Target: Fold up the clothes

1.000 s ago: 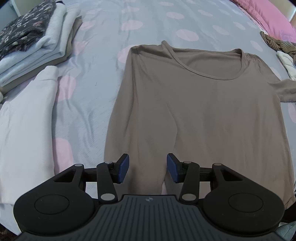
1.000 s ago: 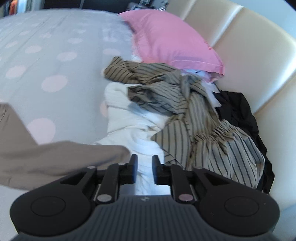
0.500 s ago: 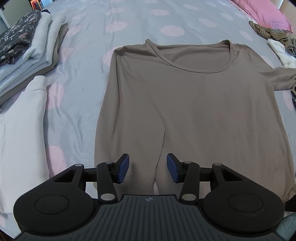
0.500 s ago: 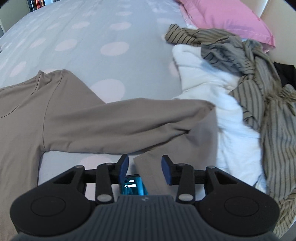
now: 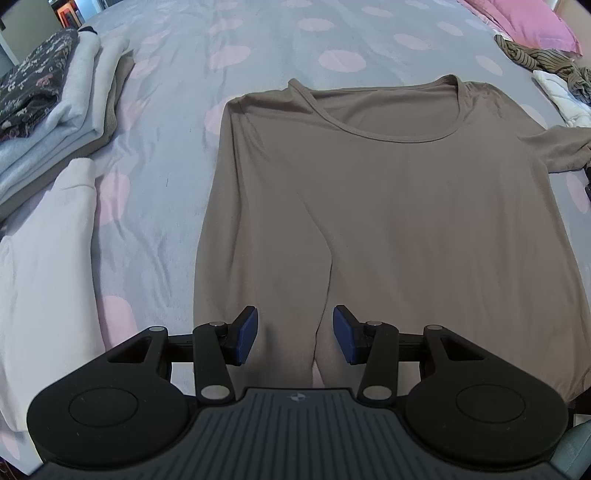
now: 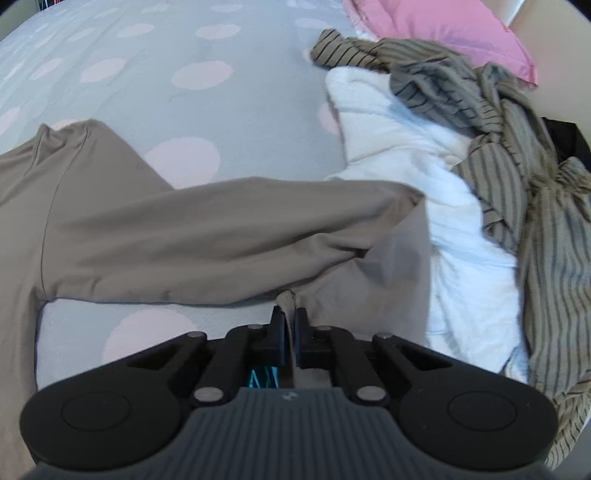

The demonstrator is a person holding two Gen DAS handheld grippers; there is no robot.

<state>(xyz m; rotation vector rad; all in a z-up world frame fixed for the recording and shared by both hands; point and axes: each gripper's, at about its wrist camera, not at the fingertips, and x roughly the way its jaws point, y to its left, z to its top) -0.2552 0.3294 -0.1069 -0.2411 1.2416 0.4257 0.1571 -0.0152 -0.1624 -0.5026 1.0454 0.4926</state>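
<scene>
A taupe long-sleeved shirt (image 5: 399, 206) lies flat on the dotted bedsheet, neckline away from me. Its left sleeve is folded down over the body. My left gripper (image 5: 294, 334) is open and empty, hovering over the lower end of that folded sleeve. In the right wrist view the shirt's right sleeve (image 6: 207, 236) stretches out sideways and doubles back near its end. My right gripper (image 6: 290, 325) is shut on the cuff end of that sleeve.
A stack of folded clothes (image 5: 51, 96) and a white garment (image 5: 44, 266) lie on the left of the bed. A heap of striped (image 6: 517, 155) and white clothes (image 6: 413, 158) and a pink pillow (image 6: 443, 33) lie on the right.
My right gripper swung from the clothes heap to the shirt's right sleeve, opened, then shut on its cuff end. My left gripper drew back a little, staying open.
</scene>
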